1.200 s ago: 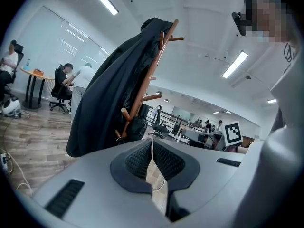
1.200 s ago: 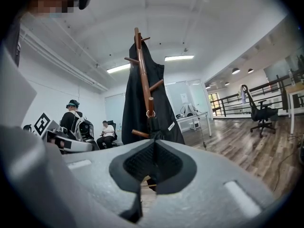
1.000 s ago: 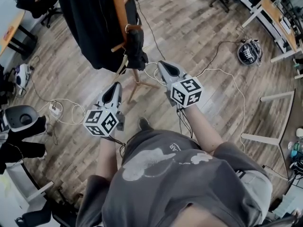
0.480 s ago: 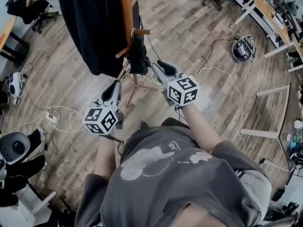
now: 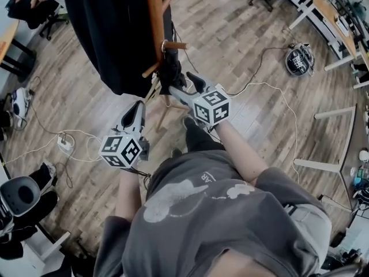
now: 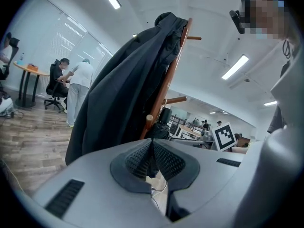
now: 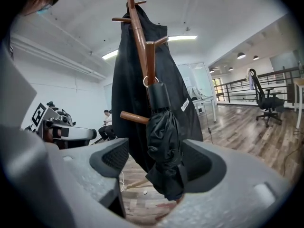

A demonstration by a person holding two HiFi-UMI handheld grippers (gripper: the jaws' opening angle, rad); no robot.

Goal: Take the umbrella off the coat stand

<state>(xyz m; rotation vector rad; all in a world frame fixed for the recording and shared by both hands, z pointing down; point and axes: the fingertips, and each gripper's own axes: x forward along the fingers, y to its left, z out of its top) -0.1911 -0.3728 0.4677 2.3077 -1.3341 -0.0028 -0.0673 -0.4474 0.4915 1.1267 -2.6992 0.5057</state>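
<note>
A folded black umbrella [image 5: 172, 74] [image 7: 164, 141] hangs by a ring from a peg of the wooden coat stand [image 5: 154, 16] [image 7: 140, 42], beside a long black coat [image 5: 109, 33] [image 6: 118, 99]. My right gripper [image 5: 181, 85] [image 7: 156, 160] has just been opening its jaws. It stands open at the umbrella's lower half, which shows between the two pads, nearer the right one; I cannot tell whether it touches. My left gripper [image 5: 137, 109] [image 6: 152, 151] is shut and empty, lower and to the left, a short way from the stand.
White cables and a power strip [image 5: 64, 145] lie on the wooden floor round the stand's feet. A round black device [image 5: 300, 61] sits at the right, near white desk legs [image 5: 328, 149]. Office chairs and seated people [image 6: 78, 87] are further off.
My right gripper has moved forward and left up to the umbrella, and its jaws have gone from shut to wide apart. The left gripper has edged forward and stays shut.
</note>
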